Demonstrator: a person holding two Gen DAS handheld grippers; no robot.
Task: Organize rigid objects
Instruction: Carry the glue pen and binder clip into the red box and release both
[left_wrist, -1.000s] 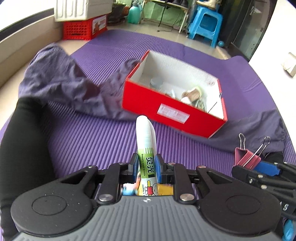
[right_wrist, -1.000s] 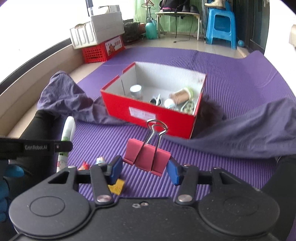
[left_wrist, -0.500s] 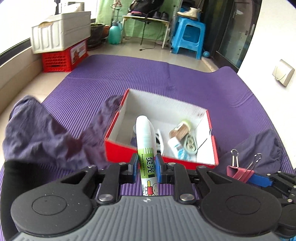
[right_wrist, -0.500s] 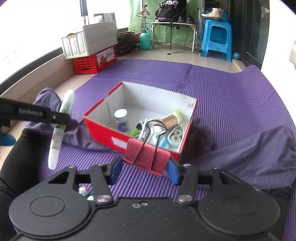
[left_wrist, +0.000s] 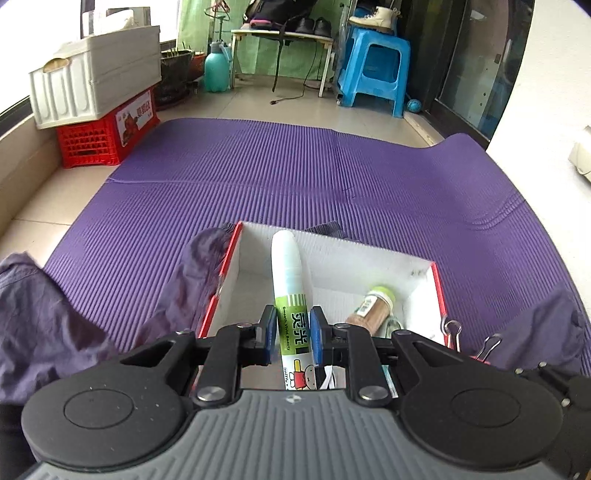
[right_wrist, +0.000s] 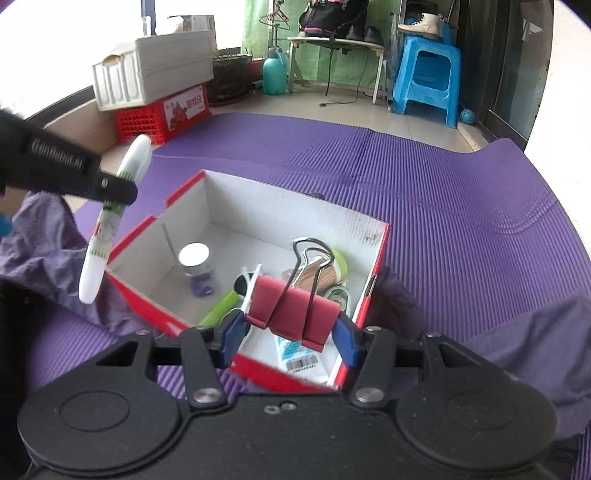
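The white tube with a green label (left_wrist: 291, 295) stands clamped between the blue pads of the left tool (left_wrist: 293, 334), its rounded tip pointing forward over the near left part of the red cardboard box (left_wrist: 437, 284). From the right wrist view the same tube (right_wrist: 110, 221) hangs tilted above the box's left wall (right_wrist: 136, 236), off the mat. The red binder clip (right_wrist: 293, 314) is gripped crosswise by the right tool (right_wrist: 291, 334), its wire handles up, held over the box's near right part.

Inside the box, on its white floor, lie a brown spice jar with a pale green cap (left_wrist: 371, 310) toward the right wall, a small white-lidded jar (right_wrist: 194, 258) toward the left, a green stick (right_wrist: 218, 310) and a few smaller items too jumbled to name.

The box sits on a purple ribbed mat (left_wrist: 295, 166). A purple cloth (left_wrist: 44, 314) is bunched against the box's left wall, and more cloth (right_wrist: 517, 321) lies along its right side.
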